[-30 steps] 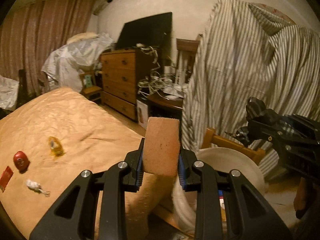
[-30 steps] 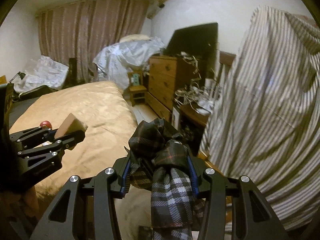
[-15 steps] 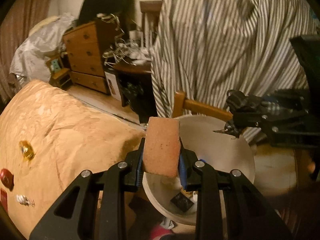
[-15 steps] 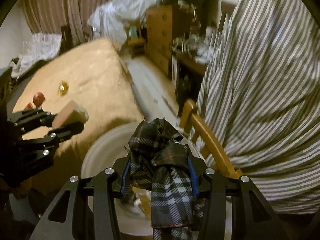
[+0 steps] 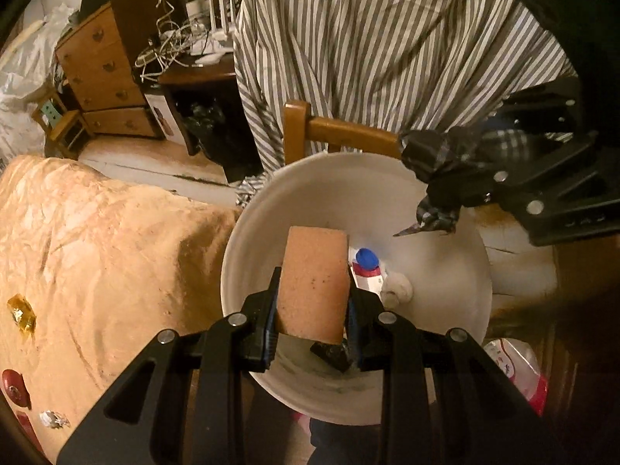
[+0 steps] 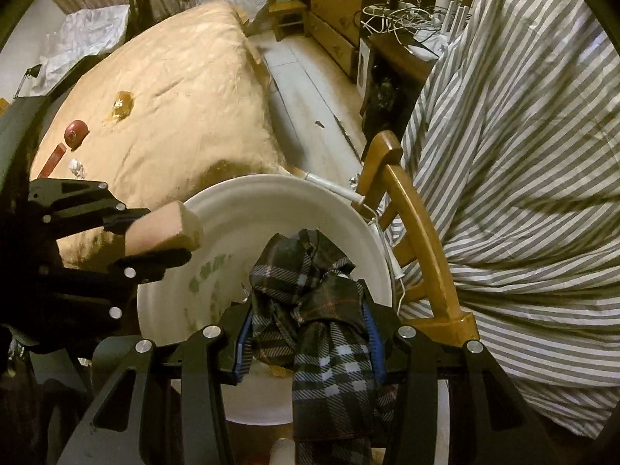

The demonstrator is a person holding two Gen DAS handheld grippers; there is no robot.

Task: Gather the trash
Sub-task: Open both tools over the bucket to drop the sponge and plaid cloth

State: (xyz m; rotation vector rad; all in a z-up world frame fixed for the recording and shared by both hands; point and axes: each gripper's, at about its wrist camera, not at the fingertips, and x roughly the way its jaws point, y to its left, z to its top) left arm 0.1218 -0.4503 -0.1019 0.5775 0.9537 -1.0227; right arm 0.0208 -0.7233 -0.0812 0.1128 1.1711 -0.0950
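A dim, cluttered bedroom: a tan bedspread [image 5: 100,255] on the left, a wooden dresser [image 5: 102,77] at the back, a striped sheet [image 5: 387,38] draped over a wooden chair [image 5: 341,131]. Between bed and chair sits a white bin [image 5: 271,209], and that is where the action is.

The left gripper [image 5: 312,302] is clamped on a pinkish sponge [image 5: 314,283], pads pressed on both sides, and it hangs right over the bin's mouth, pointing steeply down. Below the sponge, a blue-capped tube [image 5: 366,267] and a dark scrap already lie in the bottom. Over on the right, the right gripper [image 6: 308,317] is clamped on a bunched plaid cloth [image 6: 310,294], and from the left camera that bundle hangs above the far side of the bin too.

So both hands are at the drop-off step, each with a load over the bin. The next move looks simple: part the jaws and let sponge and cloth fall, taking care the cloth's trailing tail clears the rim rather than draping over it.

And there's more to fetch: on the bedspread lie a gold wrapper [image 6: 122,104], a red round thing [image 6: 76,133], a red strip [image 6: 54,159] and a crumpled foil bit [image 6: 76,166], all well apart from the bin.
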